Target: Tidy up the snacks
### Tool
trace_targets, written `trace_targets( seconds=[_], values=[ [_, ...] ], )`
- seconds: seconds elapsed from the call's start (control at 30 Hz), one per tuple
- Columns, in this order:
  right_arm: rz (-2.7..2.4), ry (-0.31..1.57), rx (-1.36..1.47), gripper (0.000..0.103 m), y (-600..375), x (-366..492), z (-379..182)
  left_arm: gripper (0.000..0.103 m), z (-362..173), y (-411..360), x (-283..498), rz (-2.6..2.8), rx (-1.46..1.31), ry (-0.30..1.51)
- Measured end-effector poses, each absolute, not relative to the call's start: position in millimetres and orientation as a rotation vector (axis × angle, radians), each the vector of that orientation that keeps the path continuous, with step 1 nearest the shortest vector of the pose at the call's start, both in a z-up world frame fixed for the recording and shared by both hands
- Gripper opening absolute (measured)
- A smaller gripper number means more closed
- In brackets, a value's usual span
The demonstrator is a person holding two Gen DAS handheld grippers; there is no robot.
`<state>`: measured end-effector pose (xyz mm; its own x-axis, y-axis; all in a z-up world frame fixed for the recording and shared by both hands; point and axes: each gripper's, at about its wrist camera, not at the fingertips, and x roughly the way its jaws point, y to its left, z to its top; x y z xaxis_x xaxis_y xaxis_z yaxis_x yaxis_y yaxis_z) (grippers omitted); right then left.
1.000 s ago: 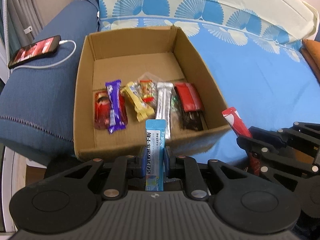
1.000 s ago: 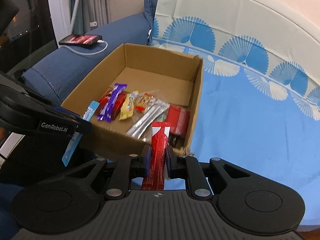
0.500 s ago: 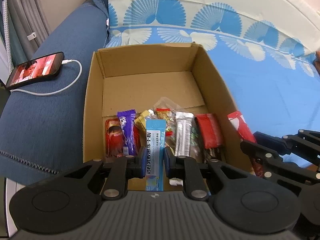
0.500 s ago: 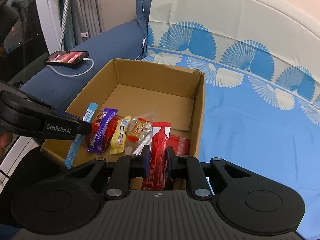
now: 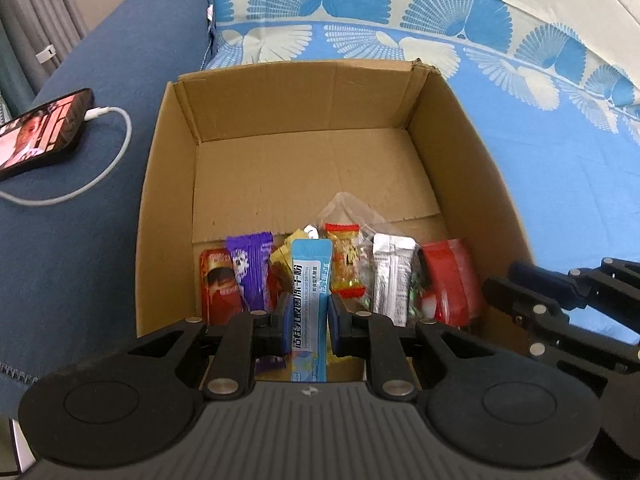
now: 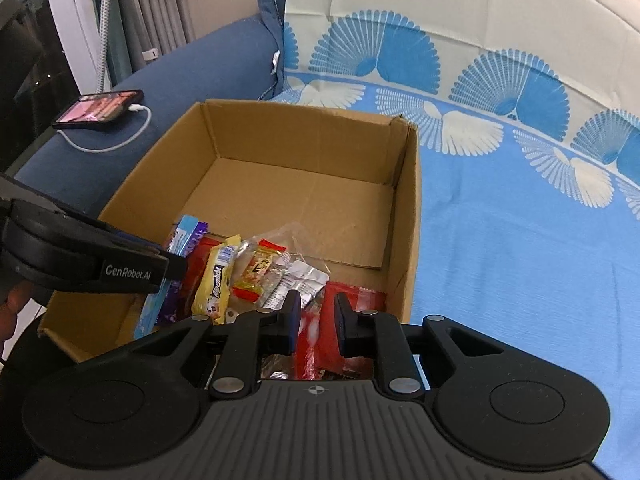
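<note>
Presently, at the far left of the left wrist view, one phone (image 5: 40, 134) lies on the blue sofa arm (image 5: 80, 216) with its cable attached, well apart from the work. Centre frame, one cardboard box (image 5: 168, 200) sits on the bed sheet (image 5: 560, 168), its far half bare and its near half carrying a row of snacks laid side by side, evidently to keep them ordered. Counted left to right: one red packet (image 5: 218, 284), one purple bar (image 5: 250, 268), one gold wrapper (image 5: 282, 260), one orange candy (image 5: 346, 256), one silver sachet (image 5: 392, 272), one red pouch (image 5: 448, 276). The left tool (image 5: 309, 312) is closed on one blue stick sachet (image 5: 310, 280), held lengthwise above the row, judged ready for placing. In the right wrist view, the right tool (image 6: 316, 316) stands partly open at lower centre; one red stick (image 6: 309, 340) lies between its fingers, apparently just released over the box's right end.
</note>
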<state>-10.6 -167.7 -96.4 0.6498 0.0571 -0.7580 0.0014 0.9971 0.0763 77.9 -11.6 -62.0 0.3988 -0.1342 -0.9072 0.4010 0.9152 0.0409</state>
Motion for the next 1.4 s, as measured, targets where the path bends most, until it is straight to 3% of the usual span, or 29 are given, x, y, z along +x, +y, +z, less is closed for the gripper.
trace_targets(
  seconds=[0.1, 0.13, 0.17, 0.2, 0.23, 0.27, 0.4, 0.6, 1.4],
  values=[
    [0.038, 0.876, 0.075, 0.02, -168, -4, -102, 0.021, -67, -14, 85, -0.331, 0.285, 1.113],
    [0.043, 0.881, 0.075, 0.027, -168, -2, -102, 0.033, -67, -15, 86, -0.326, 0.295, 1.113],
    [0.051, 0.889, 0.075, 0.036, -167, 0, -103, 0.063, -68, -16, 88, -0.322, 0.302, 1.117],
    [0.049, 0.888, 0.075, 0.059, -168, 1, -103, 0.079, -67, -14, 88, -0.318, 0.3, 1.115],
    [0.038, 0.88, 0.072, 0.075, -167, 0, -102, 0.099, -65, -13, 88, -0.309, 0.292, 1.099],
    [0.032, 0.875, 0.062, 0.078, -166, -1, -100, 0.103, -61, -9, 84, -0.29, 0.286, 1.067],
    [0.021, 0.868, 0.037, 0.09, -163, -14, -93, 0.103, -53, 0, 70, -0.269, 0.325, 1.063],
    [0.009, 0.865, 0.032, 0.094, -150, -55, -84, 0.103, -41, 17, 25, -0.201, 0.308, 1.051],
    [-0.084, 0.655, -0.009, 0.099, -132, -179, -47, 0.103, 7, 39, -109, -0.141, 0.247, 0.865]
  ],
)
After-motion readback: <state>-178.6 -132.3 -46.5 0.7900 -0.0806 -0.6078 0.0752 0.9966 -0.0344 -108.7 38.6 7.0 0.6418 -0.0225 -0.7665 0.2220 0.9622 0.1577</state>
